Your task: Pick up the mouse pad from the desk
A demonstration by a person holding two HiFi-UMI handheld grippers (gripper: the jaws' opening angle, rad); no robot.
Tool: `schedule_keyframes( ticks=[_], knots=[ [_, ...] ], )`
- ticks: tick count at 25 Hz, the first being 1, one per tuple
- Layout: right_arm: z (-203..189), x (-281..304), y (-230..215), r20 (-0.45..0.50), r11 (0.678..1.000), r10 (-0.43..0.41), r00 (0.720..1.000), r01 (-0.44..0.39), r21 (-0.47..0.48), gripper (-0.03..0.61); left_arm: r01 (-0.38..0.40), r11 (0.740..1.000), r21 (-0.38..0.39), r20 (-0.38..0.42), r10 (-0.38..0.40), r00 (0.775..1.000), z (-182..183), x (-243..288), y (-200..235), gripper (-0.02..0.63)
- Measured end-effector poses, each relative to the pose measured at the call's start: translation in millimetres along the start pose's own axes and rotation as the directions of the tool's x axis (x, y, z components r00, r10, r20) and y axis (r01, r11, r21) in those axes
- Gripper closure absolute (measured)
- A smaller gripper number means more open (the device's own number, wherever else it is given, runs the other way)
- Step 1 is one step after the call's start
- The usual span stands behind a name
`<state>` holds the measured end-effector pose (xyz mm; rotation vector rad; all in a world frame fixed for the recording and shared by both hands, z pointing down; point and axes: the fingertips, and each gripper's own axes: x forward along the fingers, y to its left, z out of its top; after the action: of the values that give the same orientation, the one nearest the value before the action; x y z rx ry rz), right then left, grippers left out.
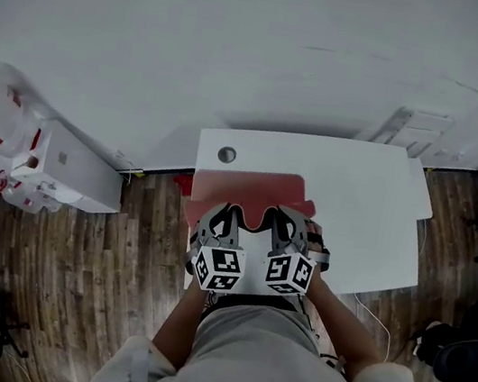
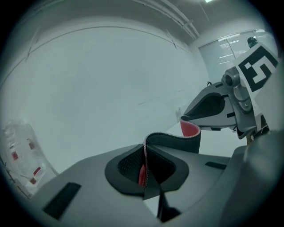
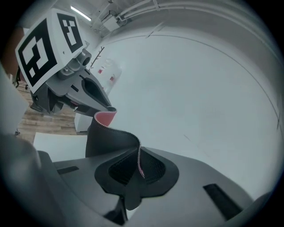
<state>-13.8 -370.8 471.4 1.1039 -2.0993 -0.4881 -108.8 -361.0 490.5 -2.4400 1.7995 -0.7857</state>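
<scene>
Mouse pad (image 1: 248,192): red top, black underside, stitched edge. Its near edge is pinched at 2 spots, 1 per gripper.

Left gripper (image 1: 228,214): fingers (image 2: 84,177) closed together on the pad's edge. In the left gripper view the edge stands on end in the notch between the pads, with red facing one finger and black the other. Past the fingertips the pad curls over and runs across to the right gripper (image 2: 195,119).

Right gripper (image 1: 290,219): same grip. Its fingers (image 3: 213,177) are clamped on the edge, which sits upright between the pads. From there the black underside (image 3: 108,137) arches away to the left gripper (image 3: 104,108), with red showing at that gripper's tips.

In the head view the 2 grippers sit side by side, close together. The pad edge sags in a wave between the 2 sets of fingertips. The rest of the pad spreads out ahead of the fingers, over the near-left part of the white desk (image 1: 375,200) and past its left edge.

I can't tell whether the far edge touches the desk. A round cable hole (image 1: 227,154) lies beyond the pad, ahead of the left fingers. Wood floor (image 1: 68,274) is below and left of the left gripper.
</scene>
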Motion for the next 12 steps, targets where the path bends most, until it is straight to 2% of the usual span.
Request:
schedule_keyframes(
  ticks=[6, 12],
  knots=[
    [10, -2, -17, 0.029, 1.0, -0.012, 1.0, 0.012, 0.009, 0.526, -0.014, 0.999, -0.035, 0.029, 0.016, 0.999, 15, -1, 8, 0.584],
    [33, -8, -35, 0.079, 0.995, -0.031, 0.996, 0.024, 0.092, 0.526, -0.036, 0.998, -0.043, 0.081, 0.039, 0.996, 39, -6, 18, 0.584]
  ],
)
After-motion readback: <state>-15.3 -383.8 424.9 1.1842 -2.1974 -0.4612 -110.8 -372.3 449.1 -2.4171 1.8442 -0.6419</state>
